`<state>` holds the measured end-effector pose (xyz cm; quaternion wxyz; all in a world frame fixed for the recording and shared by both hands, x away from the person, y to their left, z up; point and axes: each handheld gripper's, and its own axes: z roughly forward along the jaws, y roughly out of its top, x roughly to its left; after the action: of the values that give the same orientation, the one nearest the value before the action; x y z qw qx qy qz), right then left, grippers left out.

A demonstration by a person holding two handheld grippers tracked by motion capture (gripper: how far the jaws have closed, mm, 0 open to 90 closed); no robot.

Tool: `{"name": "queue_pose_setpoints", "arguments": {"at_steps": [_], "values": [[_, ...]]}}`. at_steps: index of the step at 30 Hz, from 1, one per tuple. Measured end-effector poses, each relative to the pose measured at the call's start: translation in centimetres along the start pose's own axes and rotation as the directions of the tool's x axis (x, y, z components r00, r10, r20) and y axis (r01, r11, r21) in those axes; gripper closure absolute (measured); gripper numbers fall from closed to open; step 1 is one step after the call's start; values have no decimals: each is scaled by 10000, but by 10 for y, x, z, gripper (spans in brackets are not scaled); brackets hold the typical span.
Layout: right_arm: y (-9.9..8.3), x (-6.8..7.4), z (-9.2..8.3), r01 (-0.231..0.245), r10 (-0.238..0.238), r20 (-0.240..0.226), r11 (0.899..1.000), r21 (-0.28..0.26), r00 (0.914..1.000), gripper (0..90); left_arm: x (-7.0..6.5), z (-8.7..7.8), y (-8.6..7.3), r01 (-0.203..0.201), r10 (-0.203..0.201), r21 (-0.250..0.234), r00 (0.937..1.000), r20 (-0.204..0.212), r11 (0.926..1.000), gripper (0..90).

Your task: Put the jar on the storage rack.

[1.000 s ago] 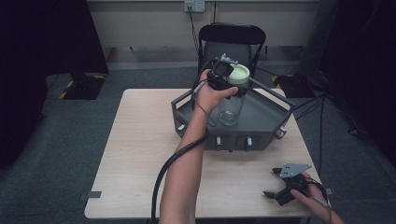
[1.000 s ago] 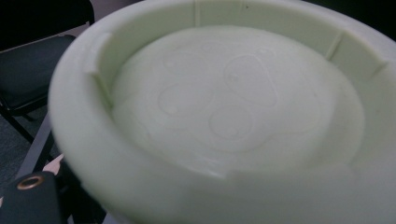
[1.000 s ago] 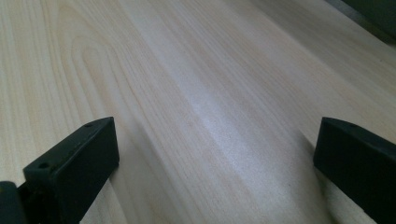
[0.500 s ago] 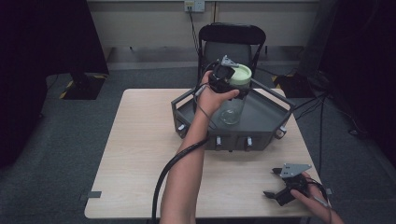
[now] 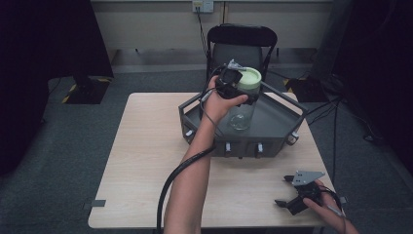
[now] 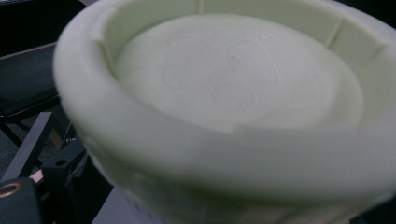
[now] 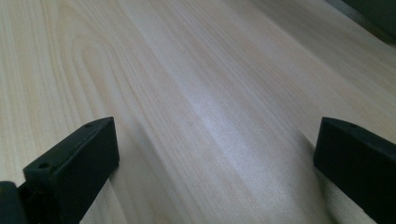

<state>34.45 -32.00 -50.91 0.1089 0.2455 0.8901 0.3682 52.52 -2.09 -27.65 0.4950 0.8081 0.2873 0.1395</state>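
Observation:
A clear jar [image 5: 242,111] with a pale green lid [image 5: 251,78] stands upright in the grey tray [image 5: 243,146] at the back of the table. My left gripper [image 5: 239,90] sits against the lid from the left, with its jaws around it and a hand on its handle. In the left gripper view the lid [image 6: 233,84] is pressed very close and hides the jaws. My right gripper [image 5: 284,191] rests low at the table's front right corner. Its jaws stand wide open over bare wood [image 7: 215,154], and nothing is between the fingers [image 7: 74,163].
The light wooden table [image 5: 146,161] has bare room to the left and in front of the tray. A black chair [image 5: 242,41] stands behind the table. Cables trail from both grippers, and dark curtains close both sides.
My left hand and gripper have turned slightly at the lid, and the grey plate on top now shows. The jar has stayed in place. The right gripper has not moved.

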Motion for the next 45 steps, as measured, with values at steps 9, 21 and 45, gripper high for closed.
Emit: {"name": "queue_pose_setpoints", "arguments": {"at_steps": [9,21,45], "values": [[0,0,0,-13,13,-1,10000,-3,10000,0,2,-10,-6,174,-174,-20,9998,128,9998,27],[0,0,0,-12,12,0,10000,-3,10000,0,5,-26,-12,201,-197,-163,9995,234,9997,23],[0,0,0,-13,13,-1,10000,-1,10000,0,10,-46,-36,192,-194,77,9995,232,9998,22]]}}
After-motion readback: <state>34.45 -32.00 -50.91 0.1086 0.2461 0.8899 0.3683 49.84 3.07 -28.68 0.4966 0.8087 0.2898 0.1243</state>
